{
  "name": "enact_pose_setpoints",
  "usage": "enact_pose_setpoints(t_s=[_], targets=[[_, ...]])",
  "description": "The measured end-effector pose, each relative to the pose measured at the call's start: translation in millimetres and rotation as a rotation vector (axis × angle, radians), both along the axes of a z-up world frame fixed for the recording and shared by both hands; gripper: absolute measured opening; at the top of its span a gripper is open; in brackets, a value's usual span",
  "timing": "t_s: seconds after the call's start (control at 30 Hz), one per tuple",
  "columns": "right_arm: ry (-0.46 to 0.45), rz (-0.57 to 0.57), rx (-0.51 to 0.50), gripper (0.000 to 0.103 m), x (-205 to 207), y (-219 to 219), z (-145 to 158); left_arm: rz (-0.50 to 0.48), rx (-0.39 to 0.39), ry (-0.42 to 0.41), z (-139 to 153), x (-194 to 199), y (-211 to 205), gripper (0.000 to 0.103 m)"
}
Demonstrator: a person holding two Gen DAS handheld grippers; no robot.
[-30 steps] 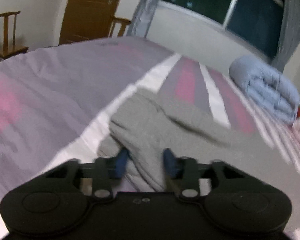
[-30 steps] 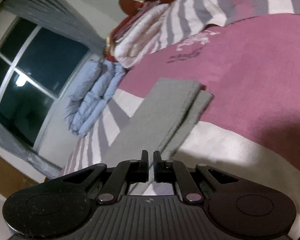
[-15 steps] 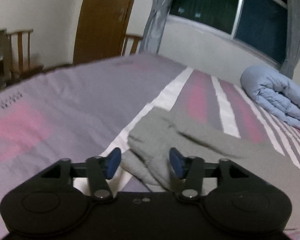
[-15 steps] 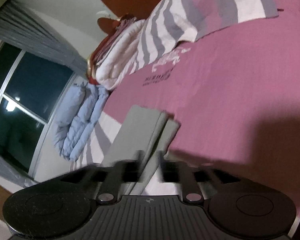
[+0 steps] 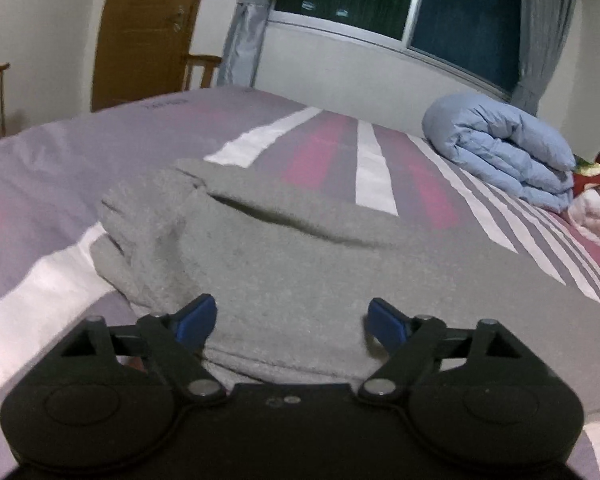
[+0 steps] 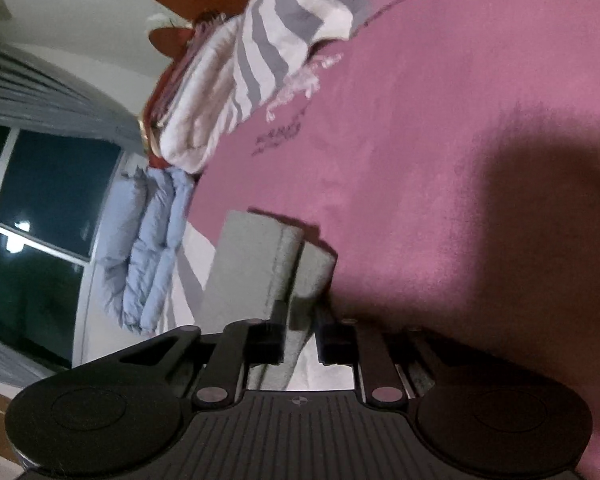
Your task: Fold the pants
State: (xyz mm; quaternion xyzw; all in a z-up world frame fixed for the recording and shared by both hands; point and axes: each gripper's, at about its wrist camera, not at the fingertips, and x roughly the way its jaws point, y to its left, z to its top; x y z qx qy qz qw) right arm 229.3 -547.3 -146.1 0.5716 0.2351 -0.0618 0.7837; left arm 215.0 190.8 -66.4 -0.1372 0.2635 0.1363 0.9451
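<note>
While the soft grey fleece pants (image 5: 300, 264) lie flat on the striped pink, grey and white bed cover (image 5: 52, 152), with one bunched end toward its near-left edge and the paired leg ends (image 6: 276, 256) stretched toward the pink part of the cover, neither tool has any cloth in its grip. The left gripper (image 5: 290, 318) stands with its blue-tipped fingers (image 5: 194, 316) spread wide, low over the bunched end, and the right gripper (image 6: 298, 340) has its black fingers parted by a narrower gap, straddling the edge of the leg ends without pinching them. The main risk, as I judge it, is a one-layer catch: the two leg ends are offset, one peeping out beside the other, so a closing pinch could take only the upper layer and drag the legs apart when lifted. At the left end the lumpy folds could give the wide fingers an uneven bite, leaving a crooked crease. The fleece looks limp and likely to sag between two lifted points. The rolled pale-blue quilt (image 5: 500, 148) at the far-right edge sits well apart and should not interfere.
</note>
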Motion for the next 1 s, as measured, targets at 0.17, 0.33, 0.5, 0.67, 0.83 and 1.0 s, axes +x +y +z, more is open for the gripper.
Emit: enact_pose_setpoints(t_s=[0.17,0.33,0.5,0.67,0.83,1.0], targets=[[-0.008,0.063,-0.173,0.007,17.9,0.0,20.7,-0.017,0.037,0.02,-5.0,6.2,-4.7,0.081],[-0.121,0.105,-0.306,0.007,11.1,0.7,52.3,-0.022,0.029,0.012,-4.5,-0.5,-4.0,0.081],[-0.036,0.052,-0.104,0.007,8.9,-20.3,-6.3,-0.024,0.025,0.008,-3.5,-1.3,-2.3,0.081],[-0.076,-0.092,-0.047,0.007,-29.9,-27.8,10.0,-0.024,0.014,-0.001,-4.0,-2.0,-0.9,0.082],[-0.109,-0.037,-0.04,0.015,-27.0,-15.4,20.9,-0.026,0.022,0.002,-3.6,-1.1,-2.9,0.083],[-0.095,-0.034,-0.062,0.064,-9.5,-0.4,21.5,-0.025,0.005,-0.01,-3.6,-1.3,-1.6,0.083]])
